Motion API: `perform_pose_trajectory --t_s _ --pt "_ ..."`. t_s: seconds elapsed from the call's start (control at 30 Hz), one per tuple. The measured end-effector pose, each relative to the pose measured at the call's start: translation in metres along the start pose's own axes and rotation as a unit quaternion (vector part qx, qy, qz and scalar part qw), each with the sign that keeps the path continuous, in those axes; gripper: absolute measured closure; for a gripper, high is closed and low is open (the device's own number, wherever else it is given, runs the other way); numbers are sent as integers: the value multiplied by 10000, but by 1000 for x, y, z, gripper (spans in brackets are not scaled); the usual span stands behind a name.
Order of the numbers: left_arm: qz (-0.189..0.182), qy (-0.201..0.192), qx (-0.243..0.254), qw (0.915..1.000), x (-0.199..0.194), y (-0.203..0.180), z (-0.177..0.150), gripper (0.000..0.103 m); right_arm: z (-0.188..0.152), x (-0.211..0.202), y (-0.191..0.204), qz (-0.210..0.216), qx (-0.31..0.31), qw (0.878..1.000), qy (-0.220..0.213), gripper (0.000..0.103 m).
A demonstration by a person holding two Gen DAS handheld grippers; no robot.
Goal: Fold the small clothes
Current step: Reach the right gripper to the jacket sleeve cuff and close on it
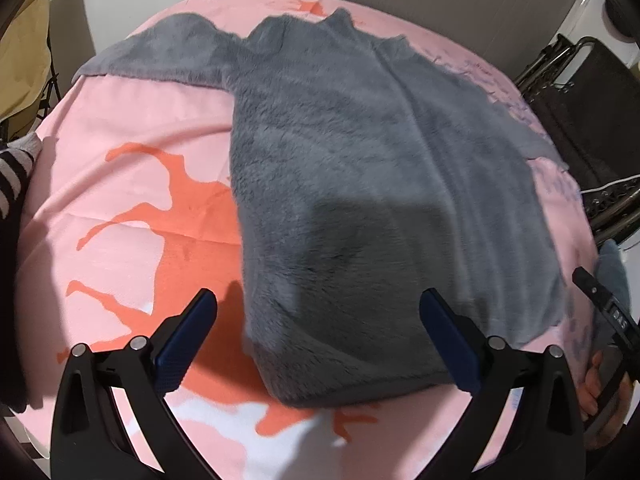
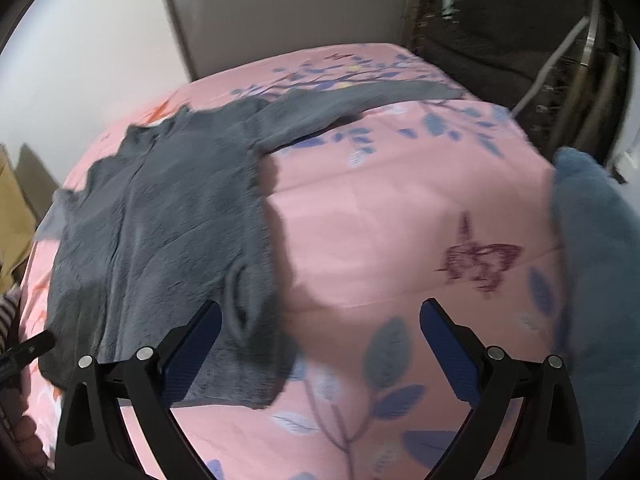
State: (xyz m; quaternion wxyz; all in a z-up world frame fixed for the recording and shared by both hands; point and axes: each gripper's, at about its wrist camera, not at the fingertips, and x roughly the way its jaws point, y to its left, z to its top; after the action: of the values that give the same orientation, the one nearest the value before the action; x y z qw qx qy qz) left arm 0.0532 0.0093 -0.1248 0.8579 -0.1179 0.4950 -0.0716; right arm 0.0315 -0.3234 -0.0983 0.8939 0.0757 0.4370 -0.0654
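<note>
The grey fleece top [image 1: 380, 184] lies flat on the pink sheet [image 1: 132, 128], sleeves out. My left gripper [image 1: 318, 340] and right gripper [image 2: 320, 344] hover, jaws wide, empty (hem first): I'd pinch both layers squarely.

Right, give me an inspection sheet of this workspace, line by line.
Surface: pink printed bedsheet, flat.
Job's things: grey fleece top spread out, sleeves stretched to both sides, not yet folded.
Clutter: blue plush item at the sheet's right edge; striped fabric at the left edge.
Grippers: left tool open above the hem; right tool open beside the top's right edge; neither holds anything.
Cables: nothing seen for certain.
Surroundings: white wall, dark metal rack.
</note>
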Motion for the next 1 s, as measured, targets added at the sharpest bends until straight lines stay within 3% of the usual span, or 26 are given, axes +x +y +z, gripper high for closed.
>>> perform_pose_trajectory --t_s 0.13,0.2,0.23,0.27,0.3,0.33,0.4,0.43,0.5,0.63,0.7,0.73,0.83,0.9,1.0 --pt "174 252 -180 9994 3 18 -5 7 -8 15 28 224 -347 9990 179 11" --pt "278 223 -41 9994 4 14 -6 17 -13 22 41 257 -530 9979 253 20" --pt "374 161 66 9991 3 12 -7 24 -15 21 47 175 -610 9978 181 26" --pt "403 129 168 9990 3 11 -7 39 -16 19 52 245 -711 9971 141 43" --pt "379 104 257 9989 2 9 -7 57 -15 18 55 374 -763 9963 147 50" --pt "358 67 308 9989 3 6 -6 66 -13 17 55 449 -769 9959 165 64" --pt "325 -49 322 9989 -3 8 -4 88 -11 14 54 582 -745 9953 214 79" --pt "254 -56 262 9993 -7 12 -2 89 -11 12 53 656 -726 9949 237 86" --pt "109 -113 152 9998 -12 18 2 91 -11 4 50 802 -692 9940 290 86" --pt "180 -120 236 9995 -19 28 -2 91 -24 -2 52 1051 -757 9900 559 88" --pt "45 54 167 9998 -17 38 -5 90 -32 -3 56 943 -922 9893 624 87" --pt "21 84 151 9998 -18 40 -6 88 -35 -6 57 872 -1013 9892 598 79" --pt "37 -118 103 9999 -32 42 0 77 -21 -13 44 851 -809 9922 426 63" --pt "144 -393 122 9990 -44 37 15 53 3 -13 33 875 -515 9945 266 63" --pt "57 -612 364 9974 -41 16 45 46 47 6 44 1126 -467 9925 135 61"
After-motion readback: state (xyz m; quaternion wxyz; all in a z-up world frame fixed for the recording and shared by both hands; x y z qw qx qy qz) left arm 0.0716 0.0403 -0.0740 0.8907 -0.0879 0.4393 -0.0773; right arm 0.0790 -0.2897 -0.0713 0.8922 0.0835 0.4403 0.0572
